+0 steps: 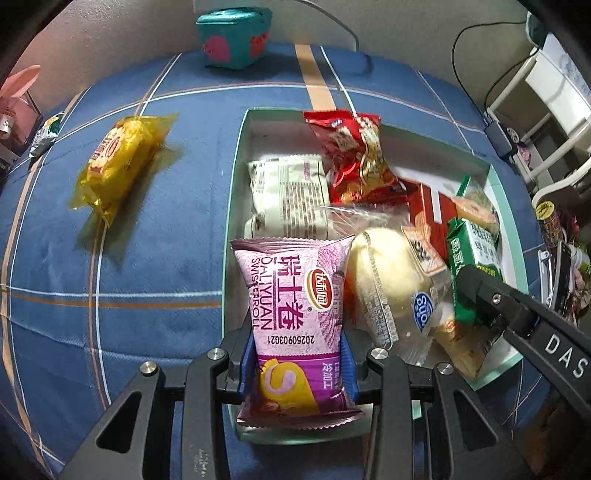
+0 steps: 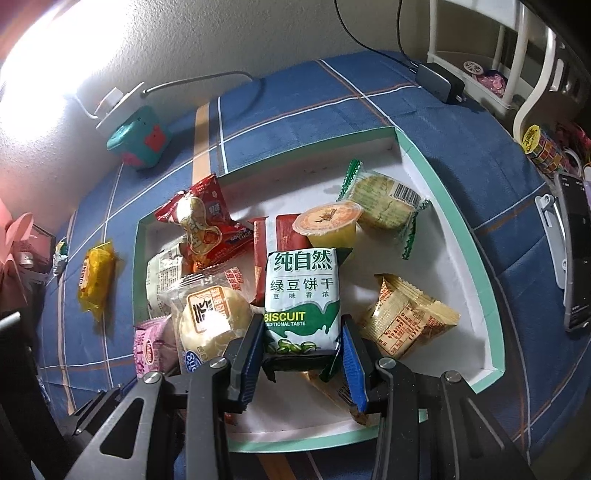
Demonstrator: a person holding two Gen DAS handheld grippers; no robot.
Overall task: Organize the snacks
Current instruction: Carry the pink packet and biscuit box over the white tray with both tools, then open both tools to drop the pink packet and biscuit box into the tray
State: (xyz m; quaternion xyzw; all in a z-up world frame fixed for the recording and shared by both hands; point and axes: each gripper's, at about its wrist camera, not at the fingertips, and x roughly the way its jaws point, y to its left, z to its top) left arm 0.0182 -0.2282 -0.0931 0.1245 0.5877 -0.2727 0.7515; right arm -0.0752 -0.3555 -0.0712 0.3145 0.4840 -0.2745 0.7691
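Note:
My left gripper (image 1: pixel 297 365) is shut on a pink Swiss roll pack (image 1: pixel 291 317) and holds it over the near left corner of the white box with a mint green rim (image 1: pixel 231 206). My right gripper (image 2: pixel 301 358) is shut on a green and white mung bean biscuit pack (image 2: pixel 301 295) above the box (image 2: pixel 458 225); it also shows in the left wrist view (image 1: pixel 474 258). The box holds a red peanut bag (image 2: pixel 201 225), a round bun pack (image 2: pixel 210 317), a jelly cup (image 2: pixel 328 221) and several other snacks. A yellow cake pack (image 1: pixel 118 158) lies on the blue cloth left of the box.
A teal cube (image 1: pixel 234 35) sits at the far edge of the blue plaid cloth (image 1: pixel 129 266). A charger and cables (image 2: pixel 439 81) lie at the far right. A phone (image 2: pixel 576 251) and small toys lie right of the box. A white shelf (image 2: pixel 517 55) stands beyond.

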